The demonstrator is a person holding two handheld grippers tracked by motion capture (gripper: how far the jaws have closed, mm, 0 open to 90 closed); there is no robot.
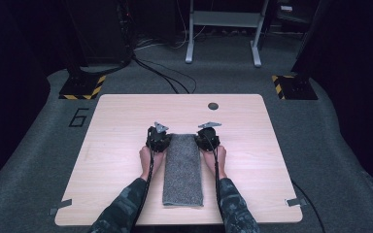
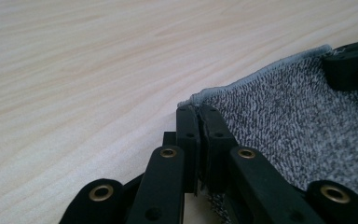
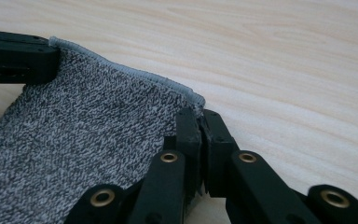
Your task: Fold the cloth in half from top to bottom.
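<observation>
Holding the far end of a grey towel [image 1: 183,169] with two grippers on a wooden table [image 1: 116,145].

Lying flat in a long folded strip, the towel sits in the middle of the table, with its near end close to the table's near edge. At the towel's far left corner, the left gripper [image 1: 158,137] has its black jaws squeezed together on the pale hem, as its own view shows [image 2: 198,112]. At the towel's far right corner, the right gripper [image 1: 208,136] pinches the hem the same way [image 3: 200,114]. Each gripper's view also shows the tip of the other one at the towel's other far corner. Behind the grippers, a person's two hands lie on either side of the towel. Past the towel's far end, a small dark round spot [image 1: 212,106] sits near the table's far edge.
</observation>
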